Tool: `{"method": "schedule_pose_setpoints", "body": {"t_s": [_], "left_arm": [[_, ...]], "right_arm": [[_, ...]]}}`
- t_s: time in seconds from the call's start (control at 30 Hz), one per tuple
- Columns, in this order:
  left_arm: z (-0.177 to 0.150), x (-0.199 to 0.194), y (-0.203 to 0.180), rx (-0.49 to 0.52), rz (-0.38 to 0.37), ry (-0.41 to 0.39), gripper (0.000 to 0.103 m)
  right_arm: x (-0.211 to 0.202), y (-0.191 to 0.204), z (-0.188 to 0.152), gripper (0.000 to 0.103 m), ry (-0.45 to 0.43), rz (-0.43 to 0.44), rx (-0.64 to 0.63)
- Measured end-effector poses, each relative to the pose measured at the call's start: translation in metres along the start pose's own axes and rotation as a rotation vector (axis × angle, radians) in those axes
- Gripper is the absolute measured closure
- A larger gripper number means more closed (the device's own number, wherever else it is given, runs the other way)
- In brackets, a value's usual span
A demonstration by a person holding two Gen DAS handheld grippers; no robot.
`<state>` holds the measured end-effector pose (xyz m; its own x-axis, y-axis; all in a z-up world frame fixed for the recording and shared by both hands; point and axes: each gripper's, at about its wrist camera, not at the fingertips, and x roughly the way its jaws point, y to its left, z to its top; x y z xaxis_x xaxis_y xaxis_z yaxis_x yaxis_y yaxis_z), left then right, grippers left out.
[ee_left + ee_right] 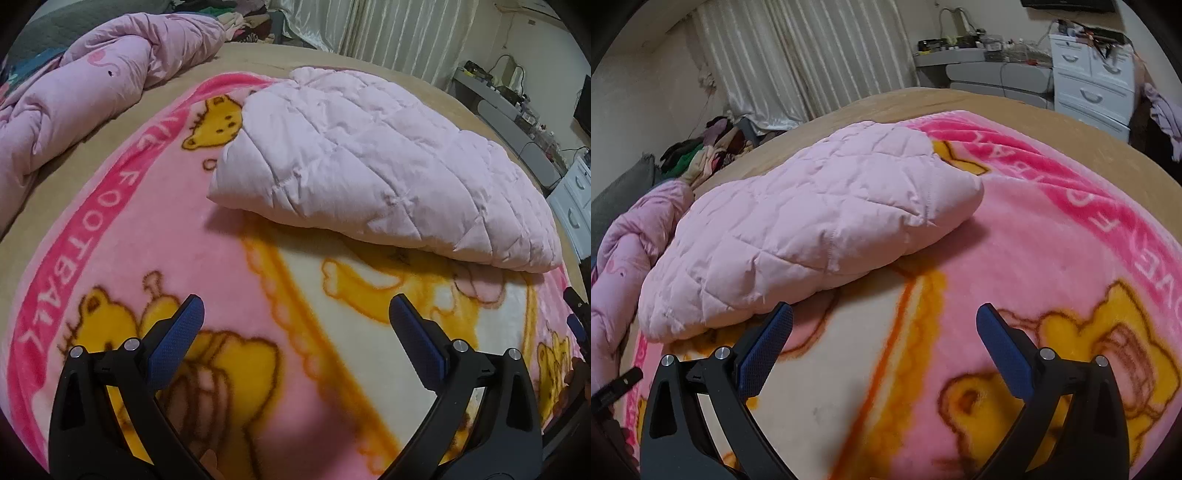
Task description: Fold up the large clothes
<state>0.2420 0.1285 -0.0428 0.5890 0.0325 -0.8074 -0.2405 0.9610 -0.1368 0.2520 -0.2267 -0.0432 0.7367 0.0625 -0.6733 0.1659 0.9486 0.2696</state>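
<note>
Lettering on the fleece blanket point(155, 229).

In the left wrist view, white capitals reading "FOOTBALL" ran along the deep pink border band point(55, 273) at about 9 o'clock, with two further letters, seemingly "VE", above them towards 11 o'clock. In the right wrist view the same band point(1108, 206) curved from 1 to 3 o'clock, its letters seen inverted; "VE" and "F O" were legible, the rest blurred. No other text could be read.

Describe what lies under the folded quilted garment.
The quilted garment rests on the bear-print blanket, spread over the tan bed. The print beneath it is covered.
</note>
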Motion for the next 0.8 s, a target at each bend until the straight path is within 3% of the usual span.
{"method": "schedule_pose_setpoints", "body": {"t_s": [0.47,0.8], "left_arm": [[0.021,0.023,0.011,-0.101,-0.023,0.029,0.009],[0.053,0.041,0.015,-0.236,-0.065,-0.001,0.009]], "right_arm": [[0.042,-0.015,0.013,0.004,0.061,0.063,0.196],[0.079,-0.020,0.047,0.004,0.041,0.055,0.335]]}}
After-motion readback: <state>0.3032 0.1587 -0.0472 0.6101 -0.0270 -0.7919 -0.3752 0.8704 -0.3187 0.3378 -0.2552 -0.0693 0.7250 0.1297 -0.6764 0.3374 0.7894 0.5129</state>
